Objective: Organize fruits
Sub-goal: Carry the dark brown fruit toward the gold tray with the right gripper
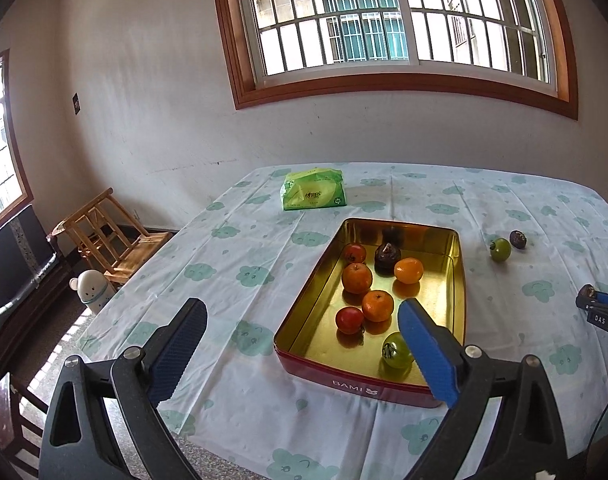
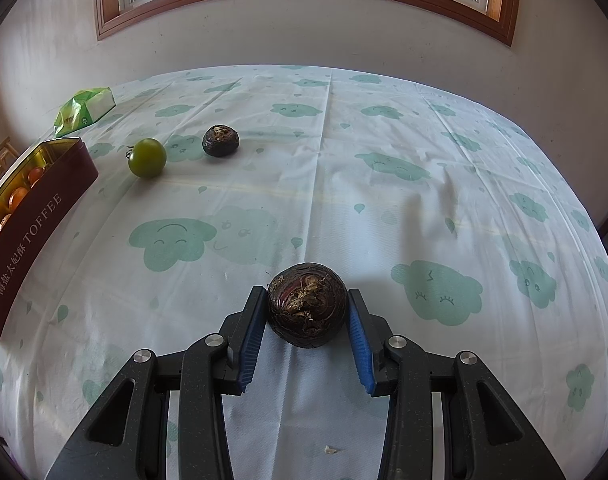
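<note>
At lower centre of the right view, the dark fruit is pinched by the right tool and should be carried level to the tin at left, while the left tool is held spread.

The tin holds seven pieces: three oranges, two red tomatoes, one green tomato nearest, and one dark water chestnut at the far end. On the cloth lie one green tomato and two dark water chestnuts, one far, one near. One green packet lies far left.
</note>
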Motion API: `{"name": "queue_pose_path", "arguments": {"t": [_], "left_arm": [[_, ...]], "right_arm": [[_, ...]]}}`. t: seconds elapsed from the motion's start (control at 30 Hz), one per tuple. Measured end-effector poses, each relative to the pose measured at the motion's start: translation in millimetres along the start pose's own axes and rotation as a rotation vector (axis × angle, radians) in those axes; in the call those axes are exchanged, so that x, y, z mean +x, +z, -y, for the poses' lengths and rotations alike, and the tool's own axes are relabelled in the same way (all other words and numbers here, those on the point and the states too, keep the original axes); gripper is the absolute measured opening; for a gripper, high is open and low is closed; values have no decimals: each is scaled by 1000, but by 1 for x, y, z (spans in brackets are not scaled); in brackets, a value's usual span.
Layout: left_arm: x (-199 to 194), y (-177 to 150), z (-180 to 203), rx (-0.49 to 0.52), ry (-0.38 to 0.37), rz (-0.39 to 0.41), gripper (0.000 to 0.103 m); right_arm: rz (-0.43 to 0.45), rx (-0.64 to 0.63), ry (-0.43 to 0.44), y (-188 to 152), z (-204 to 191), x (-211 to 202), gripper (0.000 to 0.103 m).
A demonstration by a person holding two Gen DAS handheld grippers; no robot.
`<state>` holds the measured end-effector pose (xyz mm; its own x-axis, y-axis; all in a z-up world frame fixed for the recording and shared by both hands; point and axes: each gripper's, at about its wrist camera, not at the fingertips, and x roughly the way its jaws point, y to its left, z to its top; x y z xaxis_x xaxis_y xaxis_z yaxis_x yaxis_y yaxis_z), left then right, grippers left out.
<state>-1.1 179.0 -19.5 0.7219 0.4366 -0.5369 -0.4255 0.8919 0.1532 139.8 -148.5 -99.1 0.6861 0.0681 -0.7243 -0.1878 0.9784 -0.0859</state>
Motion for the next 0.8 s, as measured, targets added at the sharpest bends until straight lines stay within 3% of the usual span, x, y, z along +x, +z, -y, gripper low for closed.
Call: {"name": "queue_pose_path", "arguments": {"t": [0.67,0.8], "left_arm": [[6,-8,-3,3,-26,-16,96],[7,-9,-6,2,-21,-13,96]], "right_arm": [[1,-14,-34,0,-2,-1,41],[15,18,-4,2,-8,-12,41]]}}
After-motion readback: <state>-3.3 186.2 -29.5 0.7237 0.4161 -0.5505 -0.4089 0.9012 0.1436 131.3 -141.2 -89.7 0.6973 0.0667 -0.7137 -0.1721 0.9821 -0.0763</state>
